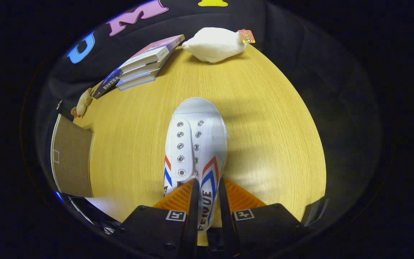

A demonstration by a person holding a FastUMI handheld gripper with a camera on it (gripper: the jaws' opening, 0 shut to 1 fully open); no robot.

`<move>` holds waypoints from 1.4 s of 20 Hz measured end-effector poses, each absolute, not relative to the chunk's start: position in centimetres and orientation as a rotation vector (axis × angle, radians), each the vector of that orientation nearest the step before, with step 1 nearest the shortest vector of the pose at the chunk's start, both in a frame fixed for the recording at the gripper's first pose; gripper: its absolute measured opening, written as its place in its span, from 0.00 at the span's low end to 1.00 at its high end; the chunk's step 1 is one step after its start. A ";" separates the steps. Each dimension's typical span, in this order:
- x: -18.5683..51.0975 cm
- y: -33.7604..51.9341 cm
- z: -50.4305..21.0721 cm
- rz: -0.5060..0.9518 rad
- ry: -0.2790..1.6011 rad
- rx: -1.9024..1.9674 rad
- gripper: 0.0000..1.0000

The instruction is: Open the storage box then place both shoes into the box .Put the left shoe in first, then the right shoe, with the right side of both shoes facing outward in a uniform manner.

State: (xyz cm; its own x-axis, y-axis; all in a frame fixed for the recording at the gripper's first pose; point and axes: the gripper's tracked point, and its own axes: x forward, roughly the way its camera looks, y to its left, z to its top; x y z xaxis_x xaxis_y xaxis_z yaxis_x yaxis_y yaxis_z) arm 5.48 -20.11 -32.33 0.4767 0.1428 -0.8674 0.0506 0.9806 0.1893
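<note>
A white canvas shoe (pixel 195 144) with red and blue chevrons and metal eyelets points away from me, toe toward the far side of the wooden table (pixel 264 118). My gripper (pixel 207 196) is shut on the shoe's right side wall near the heel, one finger inside the opening and one outside. The shoe seems to hang just above the tabletop, though I cannot tell for sure. The brown cardboard storage box (pixel 72 160) stands off to the left of the fingers, with its flap showing.
A stack of books (pixel 142 64) lies at the far left of the table. A white plush toy (pixel 216 44) with a tag rests at the far edge. A small brown plush figure (pixel 82 103) sits near the box.
</note>
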 end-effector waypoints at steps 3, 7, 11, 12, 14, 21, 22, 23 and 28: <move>5.5 -20.4 -32.4 0.063 1.066 0.219 0.28; 5.5 -20.6 -32.3 0.053 1.068 0.286 0.08; 5.2 -20.6 -31.7 0.069 1.078 0.323 0.07; 5.2 -20.2 -31.2 0.072 1.077 0.335 0.07; 4.5 -19.0 -29.4 0.086 1.070 0.347 0.07; 3.9 -11.9 -20.8 0.149 0.986 0.367 0.07; 3.9 -10.6 -19.6 0.156 0.973 0.387 0.07; 3.9 -9.4 -18.4 0.163 0.960 0.402 0.07; 3.8 -3.2 -13.7 0.197 0.905 0.416 0.07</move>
State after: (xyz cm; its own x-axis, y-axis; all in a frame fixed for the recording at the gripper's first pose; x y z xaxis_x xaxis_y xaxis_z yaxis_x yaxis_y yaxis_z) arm 3.81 -3.17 -13.68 0.6064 0.3375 -0.7200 0.0078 0.9029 0.4298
